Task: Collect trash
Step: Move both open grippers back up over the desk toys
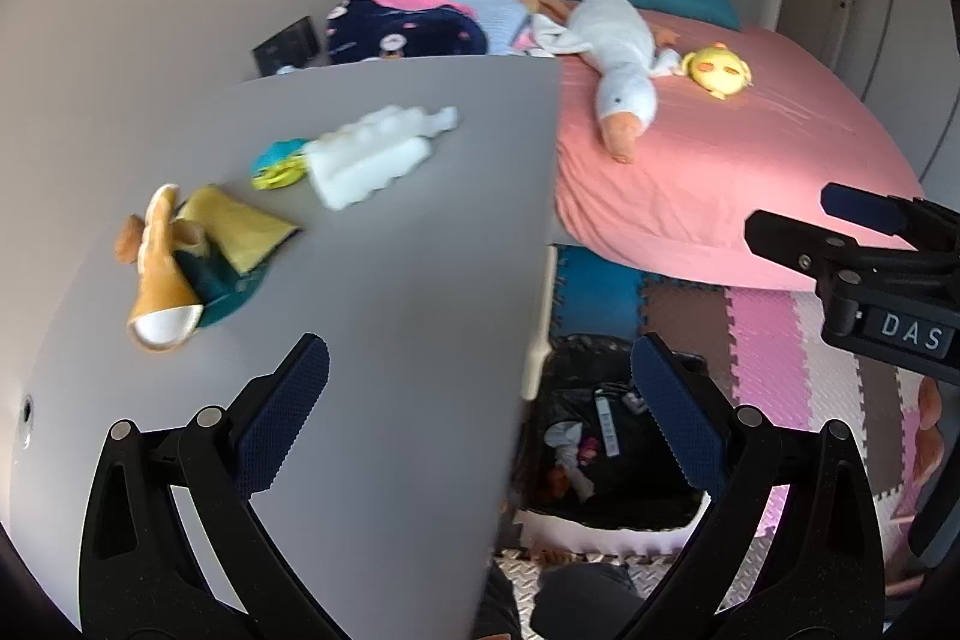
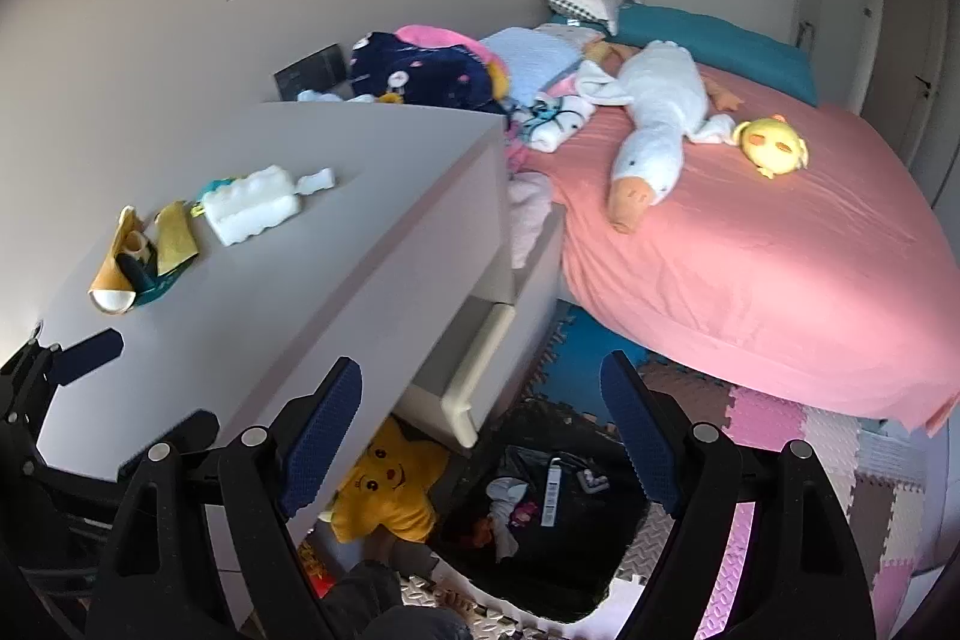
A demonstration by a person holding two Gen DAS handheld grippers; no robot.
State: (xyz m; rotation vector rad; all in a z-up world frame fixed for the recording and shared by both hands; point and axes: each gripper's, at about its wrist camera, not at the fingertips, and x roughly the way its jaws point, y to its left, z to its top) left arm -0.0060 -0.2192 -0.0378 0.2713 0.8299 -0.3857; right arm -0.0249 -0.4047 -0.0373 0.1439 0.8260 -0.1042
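Looking along the left hand-held gripper [image 1: 480,418]: jaws wide, nothing between them. On the grey worktop [image 1: 390,280] lies crumpled yellow-and-teal packaging [image 1: 198,256] beside a white plastic blister pack [image 1: 366,154]; both probably light, crushable, best pinched at an edge.

Right view: right hand-held gripper [image 2: 480,436] also wide and empty, above the black trash bag [image 2: 540,508] on the floor.

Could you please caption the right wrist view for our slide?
Open right gripper above black trash bag, wrappers left on desk.
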